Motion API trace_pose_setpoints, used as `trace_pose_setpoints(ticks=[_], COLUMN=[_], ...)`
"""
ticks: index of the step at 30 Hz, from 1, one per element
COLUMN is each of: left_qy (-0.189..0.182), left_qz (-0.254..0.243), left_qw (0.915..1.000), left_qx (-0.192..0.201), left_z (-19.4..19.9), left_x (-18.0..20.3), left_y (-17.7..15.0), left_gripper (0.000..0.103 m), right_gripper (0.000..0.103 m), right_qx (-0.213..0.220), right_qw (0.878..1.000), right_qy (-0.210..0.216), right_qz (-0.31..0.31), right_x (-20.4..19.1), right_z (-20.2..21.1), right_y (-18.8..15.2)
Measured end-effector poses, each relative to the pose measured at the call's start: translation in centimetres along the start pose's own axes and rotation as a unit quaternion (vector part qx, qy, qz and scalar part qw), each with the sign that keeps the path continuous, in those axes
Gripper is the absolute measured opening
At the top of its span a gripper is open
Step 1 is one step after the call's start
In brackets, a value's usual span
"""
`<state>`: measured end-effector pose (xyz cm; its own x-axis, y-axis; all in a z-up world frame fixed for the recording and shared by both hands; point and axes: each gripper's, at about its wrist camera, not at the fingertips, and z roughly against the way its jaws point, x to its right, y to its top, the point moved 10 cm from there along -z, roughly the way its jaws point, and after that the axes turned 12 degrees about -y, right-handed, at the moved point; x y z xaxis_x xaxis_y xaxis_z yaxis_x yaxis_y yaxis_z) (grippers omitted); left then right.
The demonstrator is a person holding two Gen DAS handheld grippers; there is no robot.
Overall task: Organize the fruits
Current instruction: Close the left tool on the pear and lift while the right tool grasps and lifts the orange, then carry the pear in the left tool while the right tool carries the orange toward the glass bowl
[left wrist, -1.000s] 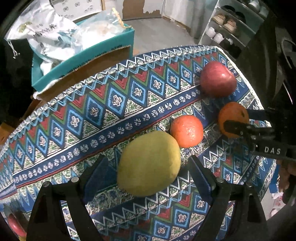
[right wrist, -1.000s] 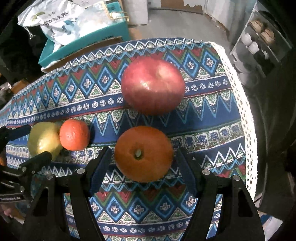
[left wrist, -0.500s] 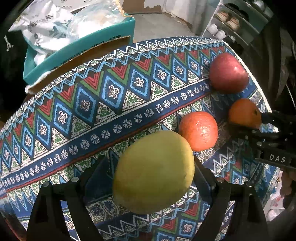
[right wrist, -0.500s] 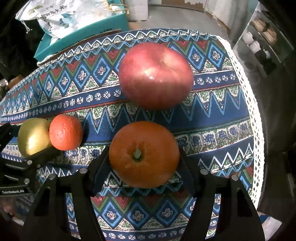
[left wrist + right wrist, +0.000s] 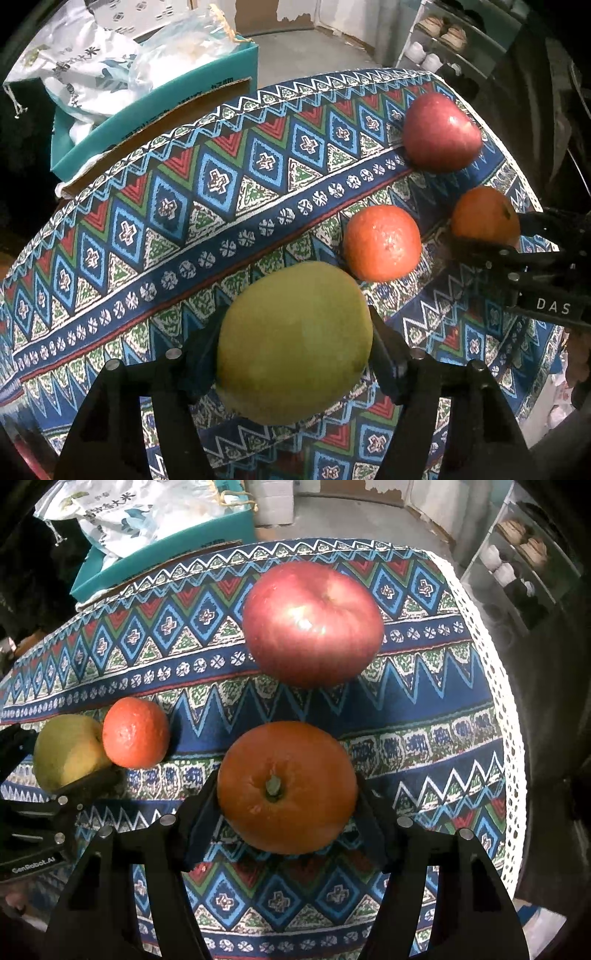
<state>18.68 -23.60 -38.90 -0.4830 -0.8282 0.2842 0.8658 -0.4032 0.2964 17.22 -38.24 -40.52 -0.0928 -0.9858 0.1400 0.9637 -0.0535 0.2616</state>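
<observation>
My left gripper (image 5: 295, 343) is shut on a yellow-green mango (image 5: 293, 341), which also shows in the right wrist view (image 5: 66, 751). My right gripper (image 5: 284, 794) is shut on a dark orange with its stem facing me (image 5: 286, 786); it shows at the right of the left wrist view (image 5: 484, 216). A smaller bright orange (image 5: 382, 242) lies on the patterned cloth between the two held fruits, and shows in the right view too (image 5: 136, 732). A red apple (image 5: 314, 622) lies just beyond the held orange, also in the left view (image 5: 441, 133).
The patterned cloth (image 5: 184, 192) covers the table; its lace edge (image 5: 509, 738) runs down the right side. A teal box (image 5: 155, 107) with plastic bags stands beyond the far edge. A shelf with shoes (image 5: 517, 554) stands at the back right.
Both grippers have closed in on their fruits: the left on the mango, the right on the orange. The fruits look larger and nearer in both views.
</observation>
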Motion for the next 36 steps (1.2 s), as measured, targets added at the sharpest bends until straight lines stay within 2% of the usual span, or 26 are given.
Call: trace_pose_setpoints(ticks=[14, 27, 36], left_qy=[0.002, 0.004, 0.013], left_qz=[0.004, 0.009, -0.007], left_qw=[0.9995, 0.9974, 0.9949], left_qx=[0.031, 0.071, 0.1], left_z=[4.2, 9.1, 12.7], left_x=[0.1, 0.5, 1.4], left_y=[-0.5, -0.9, -1.4], left_gripper=[0.071, 0.071, 0.071], right_gripper=[0.067, 0.067, 0.067], right_qx=[0.037, 0.099, 0.136], right_qw=[0.999, 0.995, 0.99], right_qy=[0.008, 0.027, 0.043], right_qz=[-0.001, 0.01, 0.022], right_x=[-1.3, -3.5, -5.1], right_z=[3.5, 9.8, 13.8], right_y=[0.6, 1.3, 1.9])
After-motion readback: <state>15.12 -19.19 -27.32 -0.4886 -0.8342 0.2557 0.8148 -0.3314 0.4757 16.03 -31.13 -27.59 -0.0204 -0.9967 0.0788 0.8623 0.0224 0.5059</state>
